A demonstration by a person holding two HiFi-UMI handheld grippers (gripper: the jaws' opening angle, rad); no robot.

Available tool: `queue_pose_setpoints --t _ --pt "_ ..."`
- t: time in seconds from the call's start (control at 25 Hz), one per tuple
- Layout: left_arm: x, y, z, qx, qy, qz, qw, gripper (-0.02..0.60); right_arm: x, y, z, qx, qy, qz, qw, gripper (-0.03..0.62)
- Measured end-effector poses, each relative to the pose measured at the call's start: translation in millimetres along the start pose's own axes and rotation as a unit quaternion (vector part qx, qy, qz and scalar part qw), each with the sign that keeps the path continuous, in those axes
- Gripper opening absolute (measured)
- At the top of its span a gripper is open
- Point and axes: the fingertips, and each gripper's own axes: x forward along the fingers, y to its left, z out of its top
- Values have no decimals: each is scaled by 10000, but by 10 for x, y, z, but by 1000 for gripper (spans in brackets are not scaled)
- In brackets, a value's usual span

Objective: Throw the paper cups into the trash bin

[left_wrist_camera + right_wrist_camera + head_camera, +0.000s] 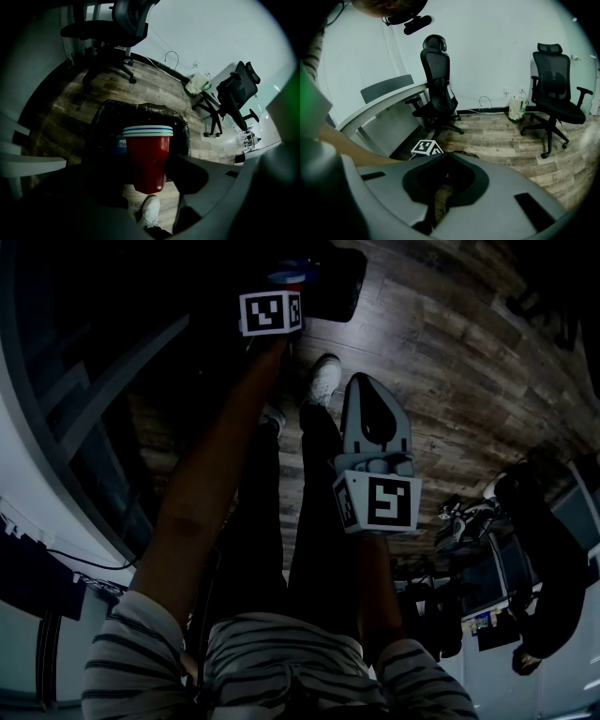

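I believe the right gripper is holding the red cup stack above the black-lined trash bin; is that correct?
Not quite: it is the left gripper that holds the red cup stack above the black-lined trash bin, as the left gripper view shows. The right gripper has its jaws together with nothing between them.

I see a brown wooden plank floor [65,105]. A bin lined with a black plastic bag [140,108] stands on it. Two black office chairs on wheels stand there too, one [110,33] behind the bin and one [234,93] off to the side. A small white and green bag [198,82] sits by the wall. A white shoe [150,211] stands just beside the bin.
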Motion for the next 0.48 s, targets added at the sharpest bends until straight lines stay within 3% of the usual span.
queue_pose_setpoints --t 0.48 --pt "13 4 12 -38 -23 -13 10000 279 8 -10 -14 0 17 15 10000 11"
